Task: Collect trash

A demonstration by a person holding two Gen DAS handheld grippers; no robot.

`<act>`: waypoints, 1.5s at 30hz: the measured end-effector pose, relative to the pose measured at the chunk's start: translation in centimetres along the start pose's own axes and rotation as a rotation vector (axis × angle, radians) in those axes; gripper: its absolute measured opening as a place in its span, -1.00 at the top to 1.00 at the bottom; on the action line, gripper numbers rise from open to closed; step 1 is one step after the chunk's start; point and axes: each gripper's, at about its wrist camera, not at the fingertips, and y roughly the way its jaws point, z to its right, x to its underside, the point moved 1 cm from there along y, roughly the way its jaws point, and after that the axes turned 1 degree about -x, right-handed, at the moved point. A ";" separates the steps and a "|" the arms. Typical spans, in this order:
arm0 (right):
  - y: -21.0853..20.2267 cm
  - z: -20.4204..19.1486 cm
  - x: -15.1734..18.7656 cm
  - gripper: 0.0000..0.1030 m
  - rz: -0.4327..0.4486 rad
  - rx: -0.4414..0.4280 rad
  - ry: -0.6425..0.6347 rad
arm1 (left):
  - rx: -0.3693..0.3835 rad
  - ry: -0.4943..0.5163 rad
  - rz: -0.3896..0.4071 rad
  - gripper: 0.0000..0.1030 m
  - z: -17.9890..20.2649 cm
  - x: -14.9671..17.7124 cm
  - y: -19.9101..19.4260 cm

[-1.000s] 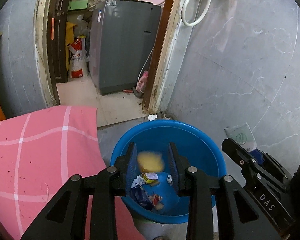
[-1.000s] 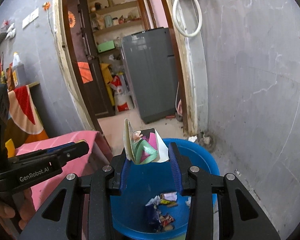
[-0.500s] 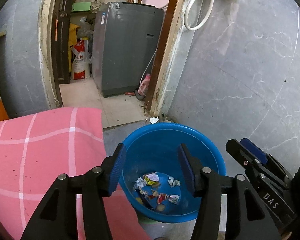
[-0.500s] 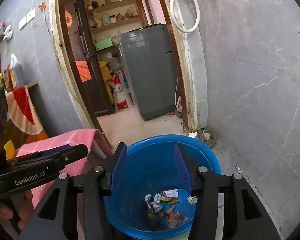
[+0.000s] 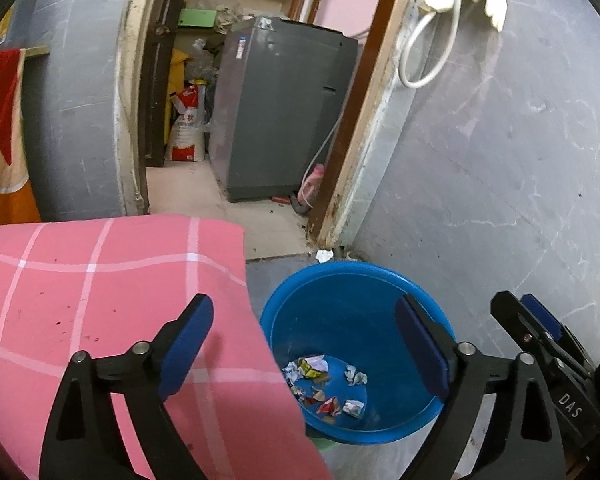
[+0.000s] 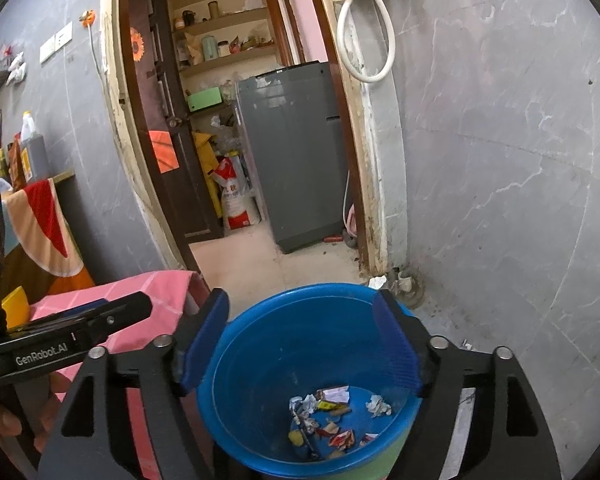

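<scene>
My left gripper [image 5: 304, 350] has its jaws opening, spread wide with nothing between the blue pads; its left finger sits over the pink checked cloth [image 5: 100, 300] on the worktop at lower left of the frame, its right finger over the round blue plastic tub [image 5: 340, 280]. My right gripper [image 6: 300, 344] is opening too, jaws wide apart and holding nothing, framing the tub's rim from above.

The crumpled paper and wrapper scraps [image 5: 326, 384] lie loose on the tub's bottom, roughly ten pieces, though I cannot count them exactly.

The right wrist view alone shows the small yellow lump [image 6: 296, 437] among the scraps, the tub's green lower band, the bottles on a ledge at far left, and my left hand [image 6: 4, 420] on its gripper's handle. The left wrist view alone shows the cloth's full spread.

One tub, one grey washing machine [image 5: 284, 112] through the doorway, one white hose loop [image 5: 428, 48] at upper right.
</scene>
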 end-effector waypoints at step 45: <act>-12.9 -5.1 1.1 -1.00 0.201 -0.025 -0.111 | -0.123 0.053 0.338 -0.95 -1.5 7.4 -18.5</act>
